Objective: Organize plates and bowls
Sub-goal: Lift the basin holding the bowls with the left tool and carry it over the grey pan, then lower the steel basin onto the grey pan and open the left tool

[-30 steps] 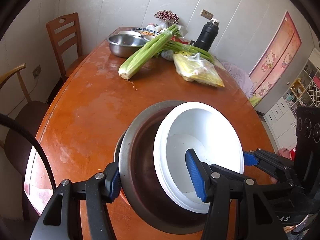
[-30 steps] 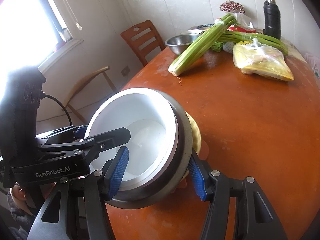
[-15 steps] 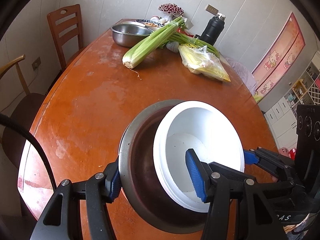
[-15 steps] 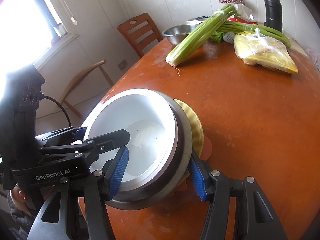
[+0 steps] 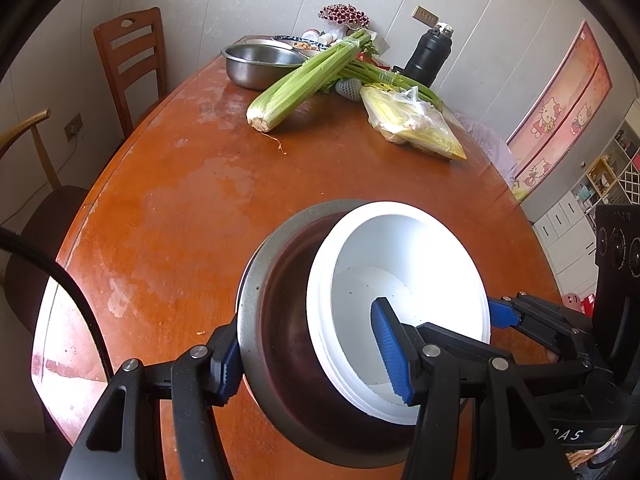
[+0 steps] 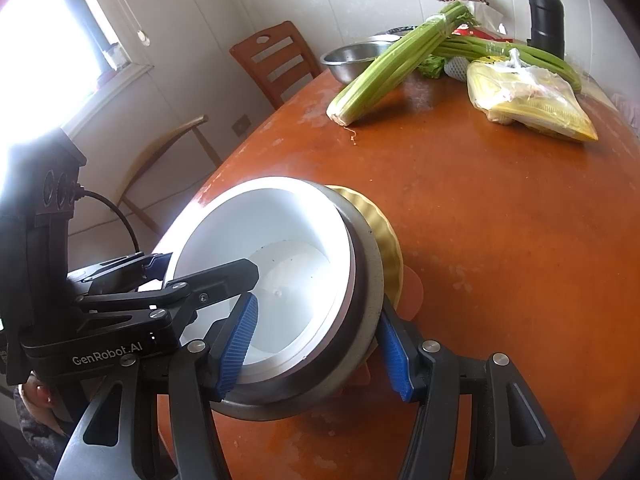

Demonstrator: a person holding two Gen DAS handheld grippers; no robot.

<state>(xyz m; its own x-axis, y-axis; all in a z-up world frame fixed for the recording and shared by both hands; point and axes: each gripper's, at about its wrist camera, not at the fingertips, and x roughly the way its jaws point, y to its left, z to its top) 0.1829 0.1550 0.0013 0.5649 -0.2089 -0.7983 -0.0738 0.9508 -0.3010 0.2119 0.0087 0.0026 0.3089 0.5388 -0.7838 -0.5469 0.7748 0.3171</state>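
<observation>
A white bowl (image 5: 404,264) sits nested in a steel bowl (image 5: 280,320). In the right wrist view the white bowl (image 6: 272,240) and steel bowl (image 6: 360,280) rest on a yellow fluted dish (image 6: 384,236) over an orange plate (image 6: 414,292). My left gripper (image 5: 308,356) is shut on the stack's near rim, one finger outside the steel bowl, one inside the white bowl. My right gripper (image 6: 320,344) is shut on the opposite rim the same way. The stack is held tilted just above the wooden table (image 5: 192,208).
At the far end lie a celery bunch (image 5: 304,80), a steel basin (image 5: 256,64), a bag of yellow food (image 5: 412,124), a black flask (image 5: 428,56) and small dishes. Wooden chairs (image 5: 128,64) stand at the table's left side.
Both grippers and the bowl stack have drawn back toward the near end of the table and risen a little. The yellow dish and orange plate show more in the right wrist view.
</observation>
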